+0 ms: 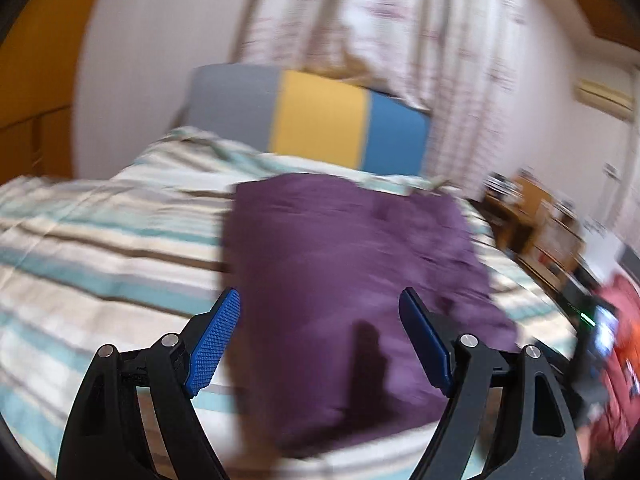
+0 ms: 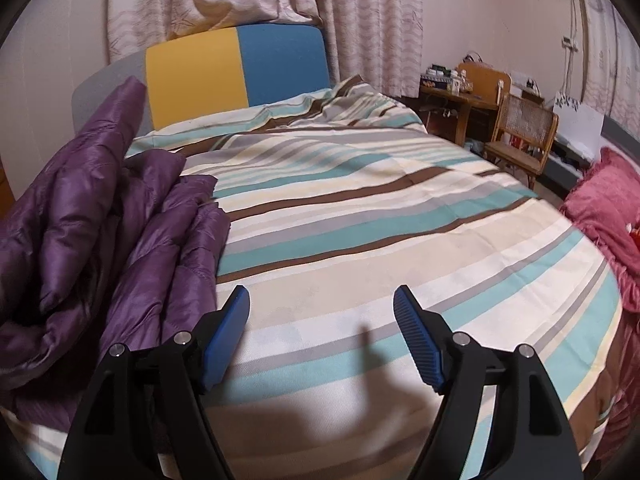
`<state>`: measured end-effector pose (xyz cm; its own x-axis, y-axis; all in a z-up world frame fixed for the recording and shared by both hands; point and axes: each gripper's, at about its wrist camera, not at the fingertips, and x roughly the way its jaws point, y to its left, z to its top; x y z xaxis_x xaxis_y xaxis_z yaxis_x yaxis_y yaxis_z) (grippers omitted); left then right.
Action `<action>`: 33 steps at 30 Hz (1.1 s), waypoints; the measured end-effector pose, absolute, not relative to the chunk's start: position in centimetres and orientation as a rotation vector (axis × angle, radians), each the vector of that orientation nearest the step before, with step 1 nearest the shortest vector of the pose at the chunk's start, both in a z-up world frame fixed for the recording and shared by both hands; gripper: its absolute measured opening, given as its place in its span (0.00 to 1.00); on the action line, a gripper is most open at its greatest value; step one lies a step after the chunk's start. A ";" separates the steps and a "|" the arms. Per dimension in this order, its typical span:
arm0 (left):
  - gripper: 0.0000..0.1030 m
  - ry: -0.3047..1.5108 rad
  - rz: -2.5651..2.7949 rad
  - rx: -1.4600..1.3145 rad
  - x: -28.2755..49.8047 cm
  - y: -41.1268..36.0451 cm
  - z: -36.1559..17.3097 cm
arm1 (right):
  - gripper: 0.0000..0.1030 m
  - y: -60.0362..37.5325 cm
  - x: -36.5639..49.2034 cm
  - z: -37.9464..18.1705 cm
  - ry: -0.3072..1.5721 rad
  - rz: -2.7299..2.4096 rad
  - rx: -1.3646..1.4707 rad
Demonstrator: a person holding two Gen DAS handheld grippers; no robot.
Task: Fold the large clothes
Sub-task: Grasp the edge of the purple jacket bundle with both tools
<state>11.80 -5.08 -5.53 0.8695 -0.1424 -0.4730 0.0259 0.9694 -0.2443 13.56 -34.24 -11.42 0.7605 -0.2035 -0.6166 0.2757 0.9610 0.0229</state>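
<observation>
Purple jacket (image 2: 100, 216) lies bunched on the bed (image 2: 360, 216), toward its left side from the right tool's view, right edge ragged. Left tool (image 1: 320, 336) is above it, jaws wide, holding nothing. Right tool (image 2: 322, 336) is over bare striped cover, jaws wide, nothing held; open cover runs to the far-right edge.

The bed (image 2: 360, 240) is covered by a sheet (image 2: 400, 208) striped in cream, teal, brown and grey. A purple padded jacket (image 2: 132, 240) lies bunched in folds directly on it, along the left side in the right wrist view. Pink fabric (image 2: 604, 208) sits at the bed's right edge.
</observation>
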 end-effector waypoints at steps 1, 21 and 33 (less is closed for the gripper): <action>0.79 0.522 -0.045 -0.246 12.4 -4.3 -5.6 | 0.72 -34.1 13.4 -11.2 0.656 -0.256 0.102; 0.79 0.734 0.199 -0.245 24.2 -0.9 -5.8 | 0.72 -22.2 21.6 2.3 0.492 0.091 0.105; 0.79 0.689 0.132 -0.106 24.1 -5.1 -7.0 | 0.71 -21.3 29.3 -4.5 0.609 0.088 0.044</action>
<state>24.10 -5.09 -6.98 0.7642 0.0862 -0.6391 -0.1562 0.9863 -0.0536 29.26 -21.25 -4.51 0.8166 0.0958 -0.5692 -0.0700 0.9953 0.0672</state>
